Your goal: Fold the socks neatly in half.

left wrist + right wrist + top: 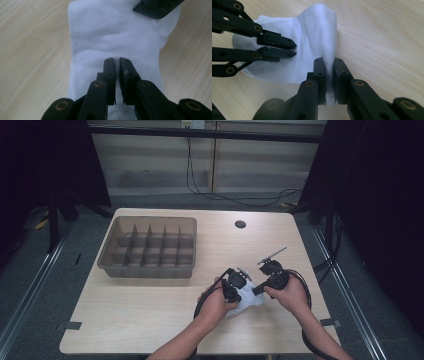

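Pinching a white sock point(246, 296) on the desk point(150, 310), both grippers have jaws closed on cloth: the left gripper point(116, 65) on a thin fold at mid-sock, the right gripper point(329, 65) on a raised ridge. Each bite looks shallow; pulling apart could slip the fabric free, judging by the thin folds.

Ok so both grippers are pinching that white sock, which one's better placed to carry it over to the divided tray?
Left, probably. The left gripper pinches the white sock mid-body and sits nearer the divided tray; the right gripper holds a raised fold, farther away.
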A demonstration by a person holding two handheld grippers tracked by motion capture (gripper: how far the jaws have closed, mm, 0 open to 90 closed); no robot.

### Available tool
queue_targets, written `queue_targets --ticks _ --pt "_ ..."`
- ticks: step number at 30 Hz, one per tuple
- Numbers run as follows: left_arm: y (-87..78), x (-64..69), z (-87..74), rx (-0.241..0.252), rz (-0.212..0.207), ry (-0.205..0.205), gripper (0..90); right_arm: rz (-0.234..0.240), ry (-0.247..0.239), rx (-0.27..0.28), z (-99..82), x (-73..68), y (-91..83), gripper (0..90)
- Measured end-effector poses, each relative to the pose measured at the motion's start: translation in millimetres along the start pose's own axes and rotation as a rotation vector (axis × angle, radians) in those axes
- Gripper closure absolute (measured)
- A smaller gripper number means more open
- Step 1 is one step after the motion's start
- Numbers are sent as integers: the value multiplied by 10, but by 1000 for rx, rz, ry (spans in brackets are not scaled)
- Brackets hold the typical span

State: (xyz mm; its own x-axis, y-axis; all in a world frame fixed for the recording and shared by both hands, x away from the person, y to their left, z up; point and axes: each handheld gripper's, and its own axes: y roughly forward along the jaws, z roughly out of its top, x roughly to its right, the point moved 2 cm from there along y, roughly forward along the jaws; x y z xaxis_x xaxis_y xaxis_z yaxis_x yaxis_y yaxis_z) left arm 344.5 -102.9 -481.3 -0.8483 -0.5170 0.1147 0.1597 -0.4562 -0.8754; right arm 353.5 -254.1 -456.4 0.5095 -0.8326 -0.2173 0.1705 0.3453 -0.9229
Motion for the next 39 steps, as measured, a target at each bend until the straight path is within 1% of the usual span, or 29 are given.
queue_targets --ticks 2,4,6,8,9,12,13,14,15,17,18,20,22,23,24,25,26,29,30,35,39 --pt "-25 -11 -5 0 -1 -6 809 -7 -2 0 0 4 -10 829" --pt "-69 -35 -20 -9 7 -7 804 -18 -8 -4 -2 6 -8 829" --pt "-133 -79 -41 -11 5 -17 804 -32 -10 -15 -5 15 1 829" --pt "-210 -117 -55 -8 8 -21 803 -42 -11 -14 -5 25 1 829" --pt "-254 -138 -60 -11 11 -14 803 -42 -12 -15 -5 27 -1 829" --pt "-365 -172 -77 -15 26 -13 803 -47 -13 -23 -4 30 -10 829" --pt "-415 -191 -89 -16 35 -6 803 -48 -12 -26 -4 30 -13 829" --pt "-448 -200 -101 -9 38 -13 804 -50 -15 -25 -3 36 -13 829" --pt "-480 -213 -112 -12 36 -12 804 -51 -13 -27 -3 39 -9 829" --pt "-518 -226 -140 -9 32 -25 806 -57 -17 -30 -1 47 -3 829" --pt "-534 -238 -162 -10 33 -22 810 -57 -15 -32 1 48 -1 829" --pt "-540 -246 -203 -8 24 -35 810 -60 -13 -29 7 46 3 829" --pt "-526 -256 -236 -13 24 -27 810 -61 -14 -29 11 42 0 829" --pt "-516 -252 -252 -7 28 -32 810 -62 -17 -27 12 42 -1 829" --pt "-508 -253 -261 -6 25 -26 810 -62 -17 -28 14 40 -3 828" --pt "-490 -243 -273 -4 14 -36 810 -66 -19 -29 17 36 -6 828" --pt "-476 -237 -280 -6 2 -35 810 -68 -19 -27 20 32 -10 828" --pt "-443 -218 -293 -8 -3 -40 809 -69 -18 -25 25 22 -9 828" --pt "-437 -216 -293 -7 -10 -42 809 -70 -21 -24 25 22 -11 828" --pt "-387 -221 -309 -22 -13 -43 808 -64 -24 -20 32 2 -35 827" --pt "-351 -219 -322 -20 -17 -54 807 -57 -32 -12 47 -19 -70 827"
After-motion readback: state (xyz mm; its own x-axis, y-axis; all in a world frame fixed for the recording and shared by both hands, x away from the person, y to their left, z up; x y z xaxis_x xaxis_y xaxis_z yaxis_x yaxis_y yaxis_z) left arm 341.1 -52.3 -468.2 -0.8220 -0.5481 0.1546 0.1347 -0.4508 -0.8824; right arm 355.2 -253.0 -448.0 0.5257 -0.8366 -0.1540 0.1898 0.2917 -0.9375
